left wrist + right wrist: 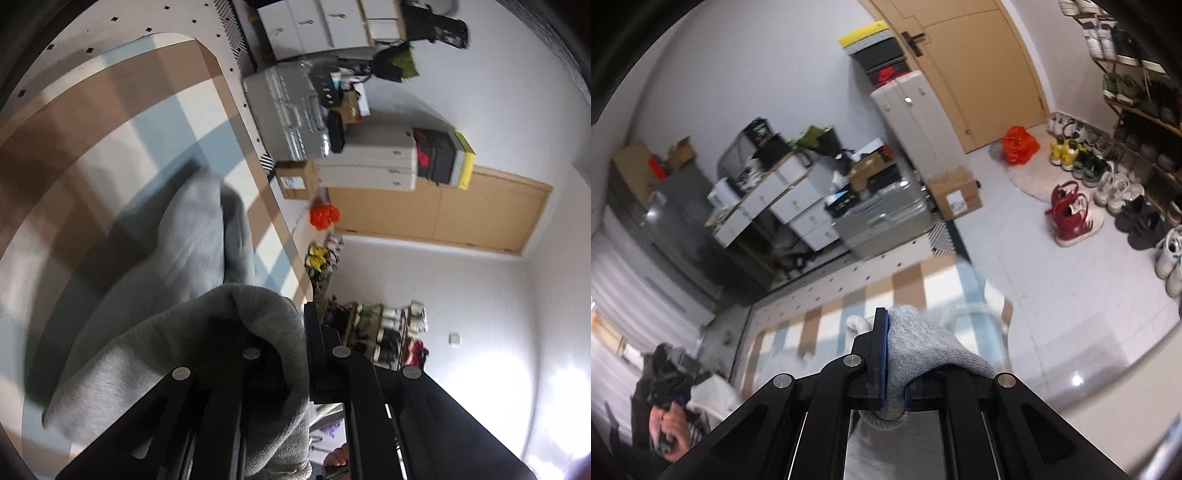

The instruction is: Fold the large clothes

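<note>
A: Both shots were pretty bright, flat indoor light. The wall [491, 373] was blown out white at the lower right of the left view.

B: Yeah, and motion blur smeared the rug [110, 155] and the boxes [798, 199]. Heavy fisheye bend, black vignette at the corners. Soft shadow under the grey cloth [192, 236].

Black linkage arms with silver rivets; blue-edged fingers [882, 354].
</note>
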`<state>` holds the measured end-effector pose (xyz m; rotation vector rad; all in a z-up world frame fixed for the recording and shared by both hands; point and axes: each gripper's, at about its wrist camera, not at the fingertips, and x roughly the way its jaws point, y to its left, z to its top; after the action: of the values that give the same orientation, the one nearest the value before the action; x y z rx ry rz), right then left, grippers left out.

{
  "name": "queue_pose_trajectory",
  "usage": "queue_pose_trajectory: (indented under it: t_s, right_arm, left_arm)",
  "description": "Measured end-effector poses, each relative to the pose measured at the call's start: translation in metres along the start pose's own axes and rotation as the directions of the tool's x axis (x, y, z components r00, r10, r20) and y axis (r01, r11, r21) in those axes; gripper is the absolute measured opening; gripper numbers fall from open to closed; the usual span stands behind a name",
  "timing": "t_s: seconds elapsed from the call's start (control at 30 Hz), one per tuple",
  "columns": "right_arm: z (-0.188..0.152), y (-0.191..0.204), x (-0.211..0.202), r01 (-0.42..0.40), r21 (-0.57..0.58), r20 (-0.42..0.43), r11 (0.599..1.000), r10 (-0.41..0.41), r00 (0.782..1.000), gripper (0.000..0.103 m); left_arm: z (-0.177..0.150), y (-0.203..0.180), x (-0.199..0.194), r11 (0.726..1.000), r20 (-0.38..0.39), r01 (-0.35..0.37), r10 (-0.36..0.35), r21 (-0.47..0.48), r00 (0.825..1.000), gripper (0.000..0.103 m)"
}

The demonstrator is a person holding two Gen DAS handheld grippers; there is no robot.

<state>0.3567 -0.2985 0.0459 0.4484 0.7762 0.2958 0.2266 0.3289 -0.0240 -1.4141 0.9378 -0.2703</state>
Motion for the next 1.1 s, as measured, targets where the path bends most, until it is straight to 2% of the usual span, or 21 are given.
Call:
queue_pose_trajectory:
  t_s: [0.07, 0.1, 0.2, 0.23, 0.33, 0.4, 0.47, 0.5, 0.53, 0.6, 0.63, 0.67, 0.77, 0.87, 0.93, 0.97, 1.03, 1.07, 1.1]
  right_arm:
    - [0.017, -0.004, 0.029, 0.028, 0.024, -0.005, 0.999, -0.028, 1.000, 0.006]
    - [0.022, -0.008, 0.042, 0.042, 0.038, -0.012, 0.998, -0.041, 0.999, 0.006]
    - [0.028, -0.024, 0.088, 0.162, 0.078, -0.083, 0.984, -0.156, 0.984, 0.006]
    - [0.029, -0.032, 0.103, 0.179, 0.104, -0.122, 0.978, -0.166, 0.979, 0.006]
    - [0.033, -0.038, 0.125, 0.179, 0.107, -0.152, 0.978, -0.162, 0.975, 0.006]
    - [0.031, -0.042, 0.138, 0.190, 0.102, -0.205, 0.976, -0.166, 0.964, 0.006]
    - [0.027, -0.052, 0.145, 0.240, 0.125, -0.259, 0.963, -0.202, 0.945, 0.006]
    - [0.024, -0.058, 0.145, 0.240, 0.145, -0.268, 0.960, -0.196, 0.943, 0.006]
    - [0.024, -0.062, 0.143, 0.241, 0.157, -0.270, 0.958, -0.194, 0.943, 0.006]
    - [0.026, -0.067, 0.132, 0.209, 0.178, -0.254, 0.961, -0.160, 0.954, 0.006]
    - [0.028, -0.068, 0.129, 0.196, 0.190, -0.252, 0.962, -0.145, 0.957, 0.006]
    - [0.031, -0.072, 0.120, 0.149, 0.237, -0.231, 0.960, -0.094, 0.969, 0.006]
    - [0.044, -0.073, 0.100, -0.018, 0.334, -0.156, 0.942, 0.074, 0.985, 0.007]
    - [0.056, -0.059, 0.075, -0.156, 0.322, -0.067, 0.934, 0.187, 0.980, 0.007]
    - [0.058, -0.056, 0.060, -0.226, 0.343, -0.011, 0.912, 0.245, 0.970, 0.007]
    - [0.057, -0.058, 0.056, -0.222, 0.366, -0.004, 0.904, 0.240, 0.971, 0.008]
    - [0.053, -0.064, 0.057, -0.153, 0.409, -0.034, 0.900, 0.182, 0.983, 0.008]
    - [0.049, -0.067, 0.061, -0.089, 0.428, -0.080, 0.900, 0.135, 0.988, 0.008]
    - [0.040, -0.072, 0.072, 0.020, 0.440, -0.183, 0.898, 0.068, 0.981, 0.011]
  left_arm:
    - [0.022, 0.006, 0.007, 0.998, 0.008, -0.015, 0.015, -0.060, 1.000, 0.003]
    - [0.031, 0.011, 0.008, 0.996, 0.040, -0.030, 0.034, -0.084, 0.999, 0.004]
    - [0.047, 0.020, 0.011, 0.990, 0.088, -0.110, 0.118, -0.089, 0.989, 0.008]
    - [0.053, 0.025, 0.012, 0.987, 0.099, -0.130, 0.139, -0.092, 0.985, 0.008]
    - [0.057, 0.030, 0.016, 0.983, 0.097, -0.166, 0.173, -0.074, 0.980, 0.010]
    - [0.058, 0.035, 0.019, 0.981, 0.075, -0.167, 0.175, -0.097, 0.982, 0.017]
    - [0.058, 0.034, 0.014, 0.980, 0.098, -0.163, 0.174, -0.113, 0.980, 0.019]
    - [0.057, 0.031, 0.008, 0.980, 0.130, -0.167, 0.181, -0.111, 0.975, 0.023]
    - [0.058, 0.025, 0.002, 0.982, 0.167, -0.150, 0.167, -0.112, 0.972, 0.040]
    - [0.058, 0.013, -0.007, 0.989, 0.222, -0.106, 0.127, -0.104, 0.967, 0.060]
    - [0.056, 0.006, -0.015, 0.992, 0.238, -0.091, 0.111, -0.091, 0.965, 0.061]
    - [0.052, -0.002, -0.021, 0.995, 0.245, -0.082, 0.093, -0.055, 0.965, 0.061]
    - [0.042, -0.011, -0.024, 0.995, 0.221, -0.099, 0.097, 0.001, 0.971, 0.061]
    - [0.021, -0.014, -0.014, 0.986, 0.158, -0.147, 0.134, 0.073, 0.978, 0.061]
    - [0.002, -0.014, -0.003, 0.972, 0.111, -0.191, 0.177, 0.137, 0.978, 0.061]
    - [-0.008, -0.015, 0.003, 0.961, 0.097, -0.220, 0.206, 0.168, 0.974, 0.061]
    - [-0.029, -0.013, 0.013, 0.934, 0.053, -0.270, 0.265, 0.234, 0.963, 0.061]
    - [-0.038, -0.011, 0.016, 0.925, 0.033, -0.278, 0.280, 0.258, 0.960, 0.061]
    - [-0.049, -0.009, 0.019, 0.913, 0.016, -0.290, 0.298, 0.288, 0.954, 0.061]
